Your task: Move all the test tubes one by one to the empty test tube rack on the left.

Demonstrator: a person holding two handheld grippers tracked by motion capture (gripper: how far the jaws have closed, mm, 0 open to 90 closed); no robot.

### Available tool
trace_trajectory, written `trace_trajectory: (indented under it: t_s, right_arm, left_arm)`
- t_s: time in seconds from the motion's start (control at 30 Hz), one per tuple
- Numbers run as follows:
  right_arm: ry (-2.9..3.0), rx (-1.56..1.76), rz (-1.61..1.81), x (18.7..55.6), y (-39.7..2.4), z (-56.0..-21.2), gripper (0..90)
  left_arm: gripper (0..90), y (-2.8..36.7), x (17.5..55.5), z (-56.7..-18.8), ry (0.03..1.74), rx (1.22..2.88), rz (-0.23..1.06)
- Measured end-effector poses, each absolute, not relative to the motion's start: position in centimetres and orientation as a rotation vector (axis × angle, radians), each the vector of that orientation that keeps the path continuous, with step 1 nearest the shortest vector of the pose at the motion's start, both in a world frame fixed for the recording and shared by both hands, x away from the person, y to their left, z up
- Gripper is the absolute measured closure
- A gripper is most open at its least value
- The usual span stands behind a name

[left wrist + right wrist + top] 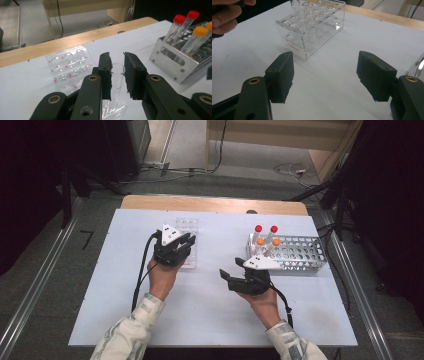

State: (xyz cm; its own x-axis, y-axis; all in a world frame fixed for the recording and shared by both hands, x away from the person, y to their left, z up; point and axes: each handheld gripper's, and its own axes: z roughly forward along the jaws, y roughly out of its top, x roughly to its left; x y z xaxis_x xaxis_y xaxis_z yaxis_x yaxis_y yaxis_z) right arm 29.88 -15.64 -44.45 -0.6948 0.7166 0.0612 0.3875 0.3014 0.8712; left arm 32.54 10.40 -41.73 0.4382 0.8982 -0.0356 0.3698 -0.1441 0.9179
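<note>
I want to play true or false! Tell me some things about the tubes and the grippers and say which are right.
1. The left gripper has a clear uncapped tube between its jaws. True.
2. The right gripper is holding a red-capped tube. False: its jaws stand wide apart over the white table with nothing between them.
3. Four capped tubes stand in the metal rack: two red-capped tubes, two orange-capped tubes. True.
4. The clear plastic rack is full of capped tubes. False: no capped tubes stand in it, and most of its holes look empty.
5. The metal rack sits on the left side of the table. False: it is on the person's right.
</note>
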Motion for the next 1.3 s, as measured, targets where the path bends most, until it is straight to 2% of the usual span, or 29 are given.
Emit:
trace_trajectory:
  t_s: [0.33,0.57,0.67,0.8,1.0,1.17,1.3]
  right_arm:
    - [2.235,0.993,1.353,29.9,-15.8,-44.5,28.4]
    - [2.232,0.996,1.354,29.9,-15.9,-44.5,28.5]
    - [2.227,0.999,1.355,29.8,-16.0,-44.4,28.6]
    - [2.217,0.996,1.34,29.9,-16.4,-44.3,28.7]
    - [2.176,1.012,1.323,29.8,-17.8,-43.8,28.8]
    - [2.129,1.045,1.301,29.9,-19.9,-43.6,28.9]
    - [2.088,1.082,1.28,30.0,-21.7,-43.4,29.2]
  left_arm:
    - [76.2,10.4,32.6,-42.5,1.128,1.746,0.681]
    - [68.2,10.8,32.6,-42.3,1.128,1.727,0.652]
    - [60.4,11.0,32.5,-42.1,1.132,1.696,0.625]
    - [43.6,11.3,32.6,-41.9,1.152,1.663,0.588]
    - [26.6,11.5,32.6,-41.7,1.185,1.633,0.588]
    - [20.0,11.6,32.6,-41.7,1.208,1.63,0.584]
    - [18.8,11.9,32.4,-41.6,1.222,1.619,0.6]
